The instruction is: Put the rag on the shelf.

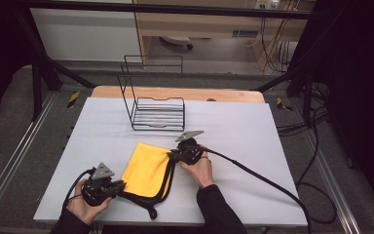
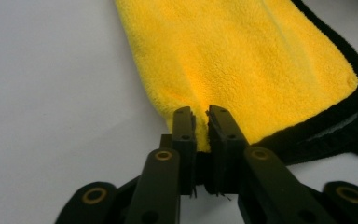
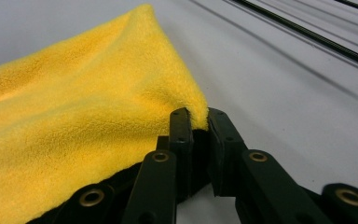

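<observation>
- While both hands are working at its near half, the desk (image 1: pixel 253 146) is lying wide and pale grey, with a strip of bare wood showing along its far edge.
- A black wire rack (image 1: pixel 153 105) is standing near the far middle of the desk, its tall back frame rising behind a low slatted base, well apart from the cloth.
- A yellow cloth (image 1: pixel 148 168) with black trim is lying folded on the near middle of the desk, between the two grippers; its black edge is trailing out toward the near side.
- The right gripper (image 3: pixel 198 116) is sitting at the far right corner of the cloth, held by the person's right hand (image 1: pixel 199 168), and its fingers are clamping together on that yellow corner, which is bunching up slightly between them.
- The left gripper (image 2: pixel 200 114) is sitting at the near left corner of the cloth, held by the left hand (image 1: pixel 80 204), and its fingers are pinching the yellow edge close to the black trim.
- A black cable (image 1: pixel 258 178) is trailing from the right gripper across the desk and off its near right side.
</observation>
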Available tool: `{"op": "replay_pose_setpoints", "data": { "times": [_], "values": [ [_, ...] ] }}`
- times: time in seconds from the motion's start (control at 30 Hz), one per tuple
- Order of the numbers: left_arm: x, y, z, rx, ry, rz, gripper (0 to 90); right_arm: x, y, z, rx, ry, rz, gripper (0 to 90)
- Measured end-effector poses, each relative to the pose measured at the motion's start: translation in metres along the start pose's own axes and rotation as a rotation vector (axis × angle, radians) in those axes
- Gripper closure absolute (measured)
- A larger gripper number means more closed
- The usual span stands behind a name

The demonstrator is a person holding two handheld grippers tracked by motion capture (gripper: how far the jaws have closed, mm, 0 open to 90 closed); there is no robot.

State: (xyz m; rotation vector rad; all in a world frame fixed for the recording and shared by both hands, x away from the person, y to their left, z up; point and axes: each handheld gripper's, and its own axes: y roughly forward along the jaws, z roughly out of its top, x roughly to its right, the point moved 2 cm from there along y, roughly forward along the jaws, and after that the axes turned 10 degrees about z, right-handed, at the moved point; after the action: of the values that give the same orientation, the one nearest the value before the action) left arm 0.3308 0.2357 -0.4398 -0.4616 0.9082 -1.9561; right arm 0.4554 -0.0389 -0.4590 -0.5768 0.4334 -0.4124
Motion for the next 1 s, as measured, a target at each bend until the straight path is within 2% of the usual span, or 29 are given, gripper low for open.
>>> {"op": "replay_pose_setpoints", "data": {
  "times": [0.03, 0.1, 0.13, 0.23, 0.3, 0.4, 0.5, 0.67, 0.73, 0.83, 1.0],
  "values": [
    [-0.003, -0.001, 0.002, 0.011, -0.006, -0.018, 72.6, -0.001, -0.001, 0.000, 0.007, -0.009, -0.011, 76.1],
    [-0.008, -0.003, 0.010, 0.034, -0.008, -0.033, 60.9, -0.004, -0.007, 0.002, 0.030, -0.027, -0.050, 63.1],
    [-0.011, -0.004, 0.015, 0.048, -0.007, -0.031, 57.8, -0.005, -0.011, 0.004, 0.045, -0.036, -0.059, 61.8],
    [-0.021, 0.001, 0.033, 0.054, 0.020, 0.016, 47.2, -0.011, -0.024, 0.008, 0.089, -0.019, -0.061, 48.8],
    [-0.027, 0.008, 0.045, 0.062, 0.015, 0.015, 39.7, -0.015, -0.033, 0.009, 0.111, 0.004, -0.067, 39.6],
    [-0.035, 0.022, 0.061, 0.066, -0.006, 0.017, 31.4, -0.020, -0.044, 0.006, 0.115, 0.005, -0.078, 30.0],
    [-0.040, 0.039, 0.074, 0.037, -0.025, 0.028, 25.4, -0.024, -0.052, 0.002, 0.120, 0.002, -0.092, 22.3],
    [-0.045, 0.066, 0.089, 0.006, -0.014, 0.067, 25.1, -0.028, -0.064, -0.008, 0.097, 0.017, -0.104, 16.6],
    [-0.046, 0.075, 0.094, 0.003, -0.023, 0.060, 28.2, -0.030, -0.067, -0.013, 0.089, 0.021, -0.105, 15.3],
    [-0.047, 0.087, 0.098, -0.004, -0.026, 0.076, 35.8, -0.032, -0.071, -0.020, 0.080, 0.028, -0.106, 14.1],
    [-0.054, 0.097, 0.097, -0.023, -0.070, 0.025, 54.9, -0.035, -0.072, -0.026, 0.074, 0.039, -0.095, 13.8]
  ]
}}
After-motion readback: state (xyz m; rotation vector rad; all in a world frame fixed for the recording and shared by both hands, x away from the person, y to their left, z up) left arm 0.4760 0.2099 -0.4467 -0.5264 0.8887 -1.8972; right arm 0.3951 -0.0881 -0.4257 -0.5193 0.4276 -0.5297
